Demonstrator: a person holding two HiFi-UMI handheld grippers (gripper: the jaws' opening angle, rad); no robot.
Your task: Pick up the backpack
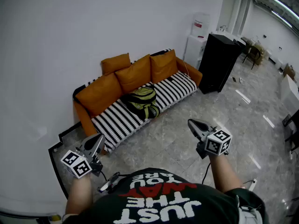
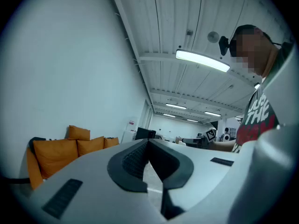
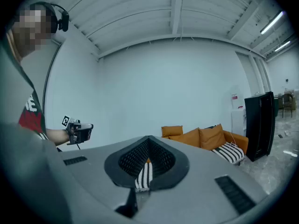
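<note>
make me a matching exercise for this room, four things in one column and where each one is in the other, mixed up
Things
1. backpack
2. black cabinet
3. water dispenser
4. orange cushions

Places
A. leaning along the back of the sofa
B. lying on the striped cover of the seat
C. standing at the sofa's right end in the head view
D. beyond the black cabinet, farther from the camera

Pairs: 1-B, 2-C, 3-D, 4-A
</note>
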